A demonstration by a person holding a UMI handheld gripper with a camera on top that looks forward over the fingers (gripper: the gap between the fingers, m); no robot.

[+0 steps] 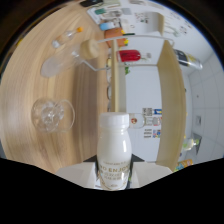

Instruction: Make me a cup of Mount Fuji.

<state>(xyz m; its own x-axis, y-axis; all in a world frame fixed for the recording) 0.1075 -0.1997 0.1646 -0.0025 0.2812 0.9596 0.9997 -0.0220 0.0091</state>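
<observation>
- White bottle (114,145) sits bottom centre of frame, cap up near mid-frame, gold lettering on its lower body, reads something like "ENJOY".
- Gripper (114,179) at bottom centre; its pale fingers (75,176) show either side of bottle's base, bottle betw. them. Look pressed against its sides, so it's clamped on the bottle, no gap seen.
- Bottle blocks the view straight ahead, upright along the finger axis.
- Left of frame: wooden tabletop (30,75), grain running up-down in this view.
- Clear glass (52,114) at mid-left, seen from above, ice or sth clear inside; well apart from bottle.
- Second clear glass vessel (55,65) upper left, lying across the wood; can't tell exact type.
- Small bottle w/ beige contents (90,48) upper centre, near edge of wood.
- Small yellow-capped item (78,30) top left-centre, too small to ID.
- Right half: white surface w/ wooden shelf edges (167,100) running vertically.
- Red item (128,55) upper centre-right betw. shelf boards.
- Packets and boxes (112,20) at top centre, blurred.
- Printed labels (152,122) mid-right beside bottle's cap, unreadable.
</observation>
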